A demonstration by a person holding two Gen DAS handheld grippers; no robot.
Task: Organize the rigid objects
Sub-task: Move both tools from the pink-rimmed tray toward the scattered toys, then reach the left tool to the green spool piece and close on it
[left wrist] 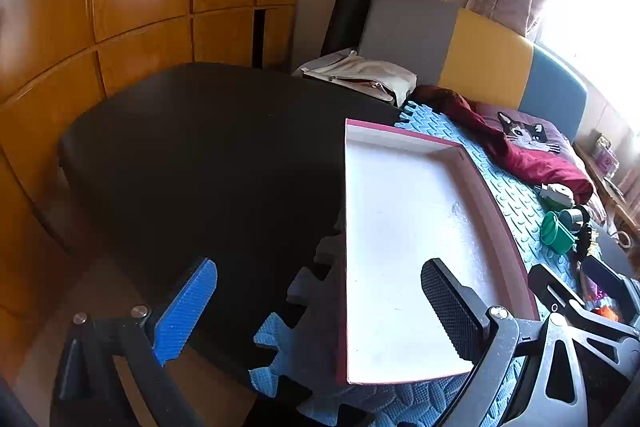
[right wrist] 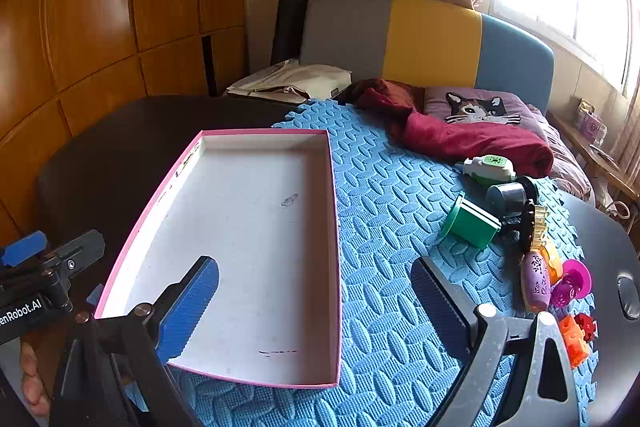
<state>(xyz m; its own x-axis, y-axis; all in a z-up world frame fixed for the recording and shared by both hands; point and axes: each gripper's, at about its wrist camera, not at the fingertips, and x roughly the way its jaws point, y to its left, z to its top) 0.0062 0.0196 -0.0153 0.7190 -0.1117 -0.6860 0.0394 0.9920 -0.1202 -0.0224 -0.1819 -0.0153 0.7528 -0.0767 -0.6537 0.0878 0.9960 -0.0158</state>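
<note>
Toys (right wrist: 536, 247) lie clustered on the blue foam mat (right wrist: 400, 227) at about three o'clock, beside the shallow pink-rimmed box (right wrist: 256, 247). Nearest me, the right hand-held gripper (right wrist: 316, 303) tilts downward, jaws spread wide and holding nothing, straddling the box's right wall. The left hand-held gripper (left wrist: 320, 311) tilts likewise, gaping empty over the box's left rim. Bare mat separates box from toys; toward twelve o'clock, the dark tabletop (left wrist: 200, 155) is open.

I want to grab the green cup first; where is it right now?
In the right wrist view the green cup lies on its side on the blue foam mat, right of the pink-rimmed box, next to a grey cup.
</note>
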